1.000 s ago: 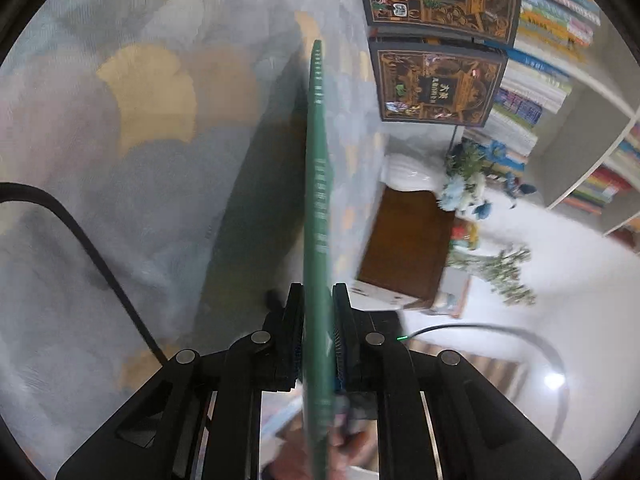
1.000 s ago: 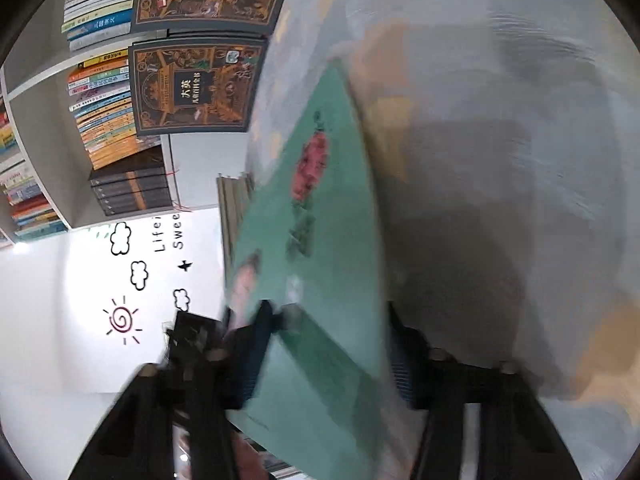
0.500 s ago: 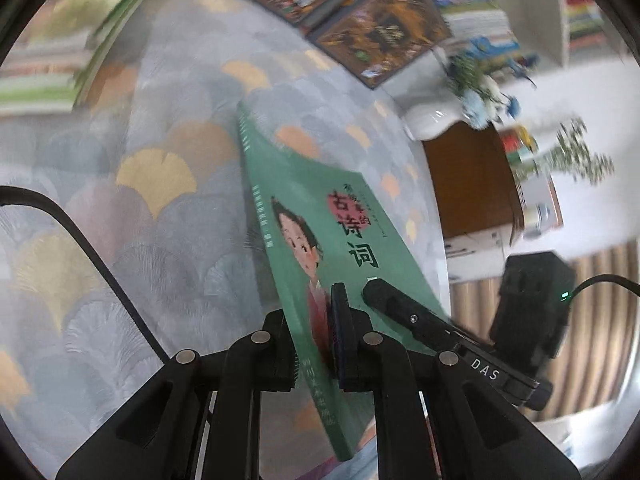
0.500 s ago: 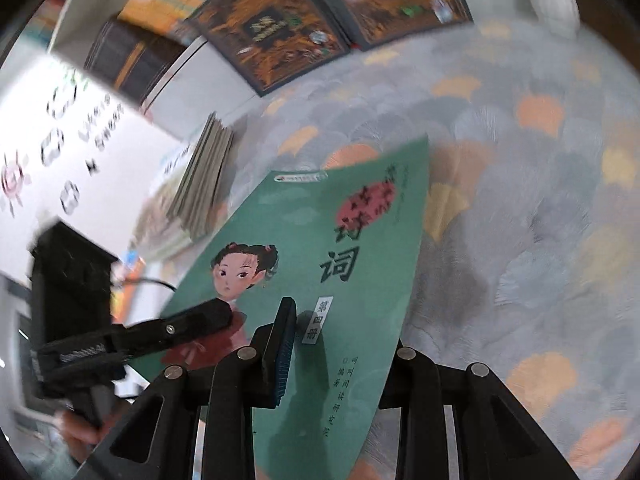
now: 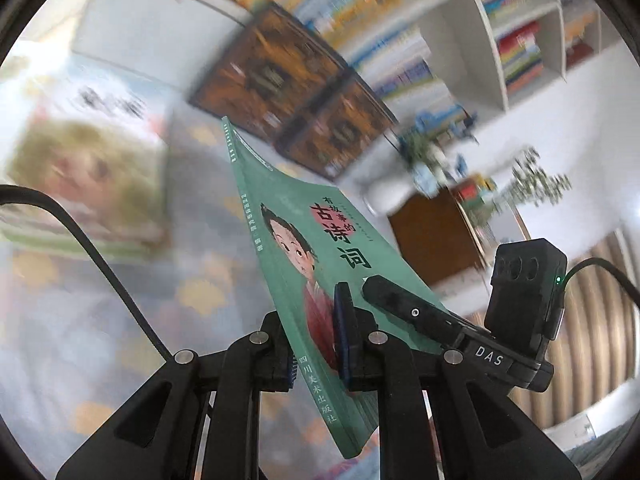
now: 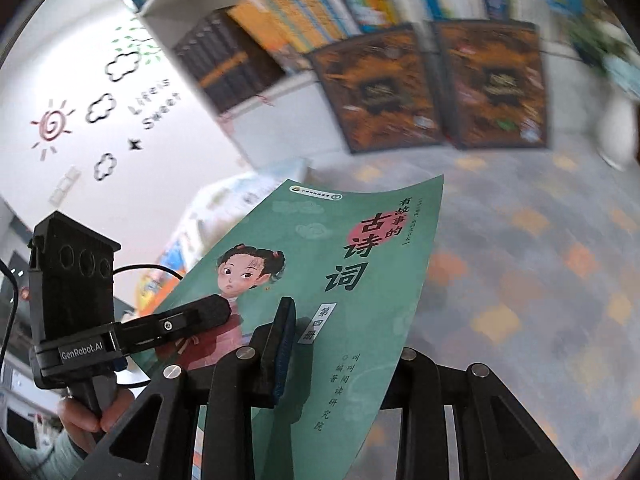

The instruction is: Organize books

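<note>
A thin green book [image 5: 320, 240] with a drawn child and red title patch on its cover hangs tilted above the table, held by both grippers. My left gripper [image 5: 316, 344] is shut on its lower spine edge, one pad on the cover and one beneath. My right gripper [image 6: 344, 360] is shut on the book [image 6: 320, 248] at the opposite lower edge. In each wrist view the other gripper shows as a black finger lying on the cover: the right gripper [image 5: 376, 286] and the left gripper [image 6: 218, 312]. A hand [image 6: 92, 412] holds the left gripper's handle.
Two dark brown ornate books [image 6: 432, 88] lean against a white bookshelf [image 5: 480, 40] full of books. A blurred stack of picture books [image 5: 80, 184] lies at the left on the fan-patterned tablecloth [image 6: 540, 280]. A flower vase [image 5: 432, 160] and a brown cabinet [image 5: 436, 236] are at the right.
Both grippers have risen with the green book and rolled it from standing edge-on to tilted with the cover facing up. The table has dropped away and the bookshelf has come into view.
</note>
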`<state>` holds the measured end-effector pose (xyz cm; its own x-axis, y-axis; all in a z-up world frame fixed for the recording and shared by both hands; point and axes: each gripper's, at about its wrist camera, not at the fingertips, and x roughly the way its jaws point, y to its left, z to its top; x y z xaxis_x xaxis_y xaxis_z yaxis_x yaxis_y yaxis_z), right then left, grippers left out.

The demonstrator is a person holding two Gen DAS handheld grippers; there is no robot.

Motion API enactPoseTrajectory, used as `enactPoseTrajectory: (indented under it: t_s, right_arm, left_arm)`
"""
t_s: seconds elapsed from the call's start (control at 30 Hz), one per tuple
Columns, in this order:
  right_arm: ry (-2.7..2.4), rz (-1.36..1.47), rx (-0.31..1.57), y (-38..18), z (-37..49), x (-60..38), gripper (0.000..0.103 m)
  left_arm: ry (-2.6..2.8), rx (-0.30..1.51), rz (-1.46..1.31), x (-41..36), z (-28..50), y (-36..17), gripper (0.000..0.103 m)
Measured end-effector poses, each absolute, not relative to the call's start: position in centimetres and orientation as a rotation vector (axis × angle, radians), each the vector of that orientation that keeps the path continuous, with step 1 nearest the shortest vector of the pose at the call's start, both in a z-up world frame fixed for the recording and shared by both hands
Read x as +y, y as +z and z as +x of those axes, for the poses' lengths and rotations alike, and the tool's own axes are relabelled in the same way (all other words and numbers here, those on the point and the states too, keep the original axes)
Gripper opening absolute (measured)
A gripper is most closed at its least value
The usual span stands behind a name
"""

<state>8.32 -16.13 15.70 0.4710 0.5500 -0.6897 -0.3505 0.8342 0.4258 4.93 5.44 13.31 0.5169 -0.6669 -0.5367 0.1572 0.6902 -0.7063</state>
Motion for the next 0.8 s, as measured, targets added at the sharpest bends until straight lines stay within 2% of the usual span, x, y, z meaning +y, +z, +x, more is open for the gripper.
enactPoseTrajectory:
  t_s: [0.13,0.33,0.8]
  right_arm:
    - [0.647,0.259,0.969,14.6,12.0,-10.4,0.030]
    - [0.694,0.300,1.093,10.4,17.2,-3.4,0.031]
    - [0.588,0.272,1.152,7.6,23.6,1.6,0.031]
  left_arm:
    - [-0.403,0.881,-0.622,11.0,6.3,13.7,0.013]
    - [-0.268,0.932,-0.641,16.5,9.2,11.2,0.013]
    - [-0.197,1.009,-0.654,21.2,15.2,7.0,0.015]
